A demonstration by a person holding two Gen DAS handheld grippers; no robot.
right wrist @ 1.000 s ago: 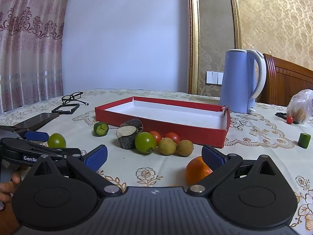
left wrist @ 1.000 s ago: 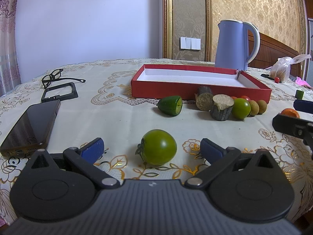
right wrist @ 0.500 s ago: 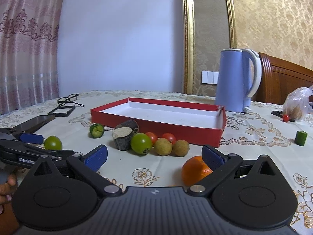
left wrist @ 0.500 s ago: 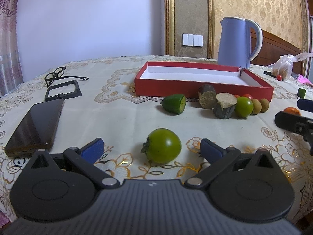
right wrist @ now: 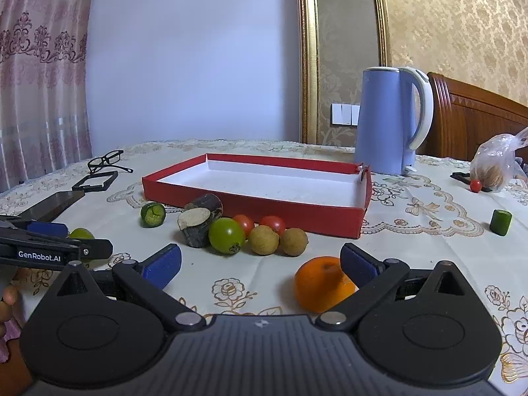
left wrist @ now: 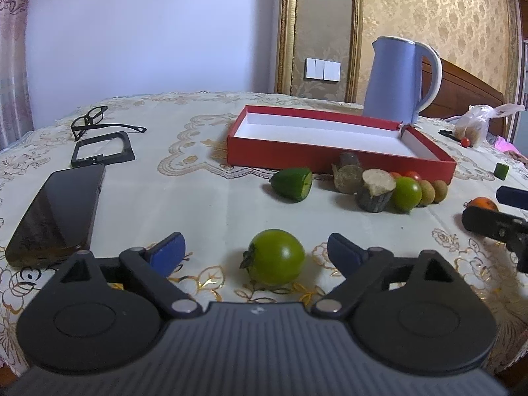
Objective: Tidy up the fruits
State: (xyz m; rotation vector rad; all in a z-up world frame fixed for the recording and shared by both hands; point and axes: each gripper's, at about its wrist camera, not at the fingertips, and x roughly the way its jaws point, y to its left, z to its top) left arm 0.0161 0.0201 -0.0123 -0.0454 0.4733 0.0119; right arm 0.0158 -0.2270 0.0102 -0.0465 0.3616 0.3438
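My left gripper (left wrist: pixel 257 250) is open, with a green tomato (left wrist: pixel 275 256) on the tablecloth between its blue pads, not touched. My right gripper (right wrist: pixel 260 262) is open; an orange (right wrist: pixel 321 283) lies just inside its right finger. An empty red box (right wrist: pixel 264 194) with a white inside stands mid-table. In front of it lie a cut green fruit (right wrist: pixel 152 214), two dark sugarcane pieces (right wrist: pixel 198 222), a green tomato (right wrist: pixel 227 235), two red cherry tomatoes (right wrist: pixel 272 223) and two brown longans (right wrist: pixel 279 240). The left gripper also shows in the right wrist view (right wrist: pixel 59 244).
A blue kettle (right wrist: pixel 392 122) stands behind the box. A phone (left wrist: pixel 56 211), a black frame (left wrist: pixel 102 150) and glasses (left wrist: pixel 95 123) lie at the left. A plastic bag (right wrist: pixel 495 165), a small red tomato (right wrist: pixel 475 185) and a green piece (right wrist: pixel 501 222) lie at the right.
Both grippers have edged forward and slightly lower toward their fruits; the tomato and the orange sit deeper between the fingers. Both stay open. No fruit has moved.
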